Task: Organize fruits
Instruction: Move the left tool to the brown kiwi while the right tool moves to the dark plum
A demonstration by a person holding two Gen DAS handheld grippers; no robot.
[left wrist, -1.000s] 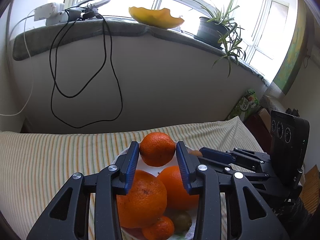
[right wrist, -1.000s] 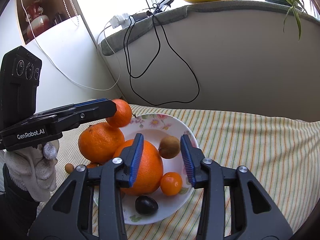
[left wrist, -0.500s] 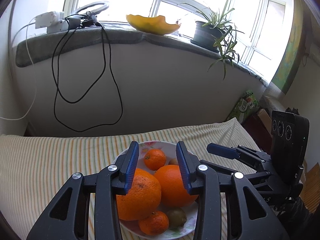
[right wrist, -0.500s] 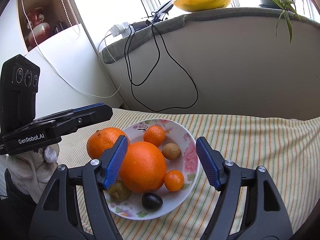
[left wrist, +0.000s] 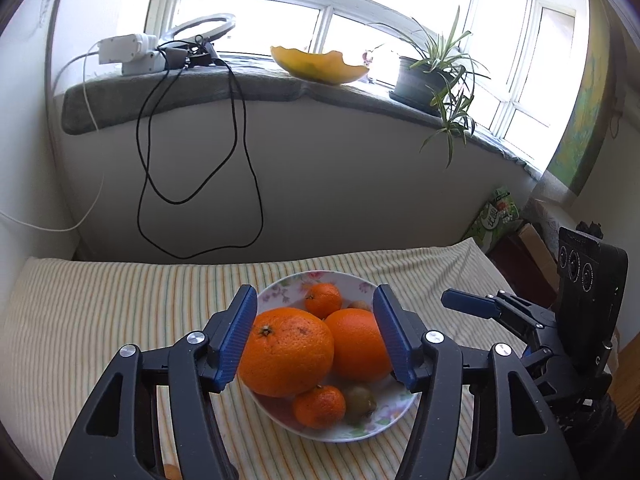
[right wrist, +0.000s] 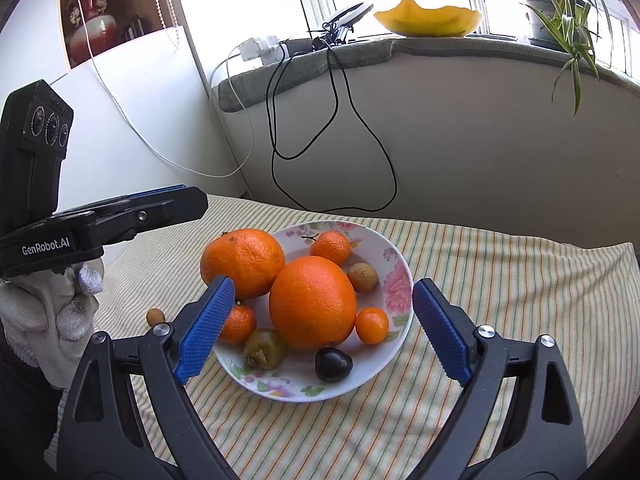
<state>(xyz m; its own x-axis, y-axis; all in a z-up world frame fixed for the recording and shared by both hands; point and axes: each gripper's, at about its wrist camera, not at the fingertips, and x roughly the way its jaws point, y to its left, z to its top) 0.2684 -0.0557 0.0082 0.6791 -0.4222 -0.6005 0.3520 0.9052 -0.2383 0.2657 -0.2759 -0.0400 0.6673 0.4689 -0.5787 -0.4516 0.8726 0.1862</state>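
Fruit fills a flowered plate that sits on a striped cloth spread over the bed. Two big oranges dominate it: one in the middle, the other at the plate's left edge as the right wrist view shows it, the two touching. Behind them lies a small mandarin with a bit of stem, and just right of it a brownish round lychee. At the front of the plate are another mandarin, a greenish kiwi, a dark plum and a tiny orange kumquat, all crowded against the middle orange. One small brown fruit lies off the plate on the cloth, to its left.

The right gripper hangs over the near side of the plate with its blue-padded fingers spread wide — nothing between them is touched. The left gripper is likewise spread, framing the two big oranges from above without contact; in the right wrist view it reaches in from the left, held by a hand in a white glove.

Behind the bed, a grey-covered windowsill carries a yellow bowl, a potted plant and a power strip with black cables hanging down the wall.
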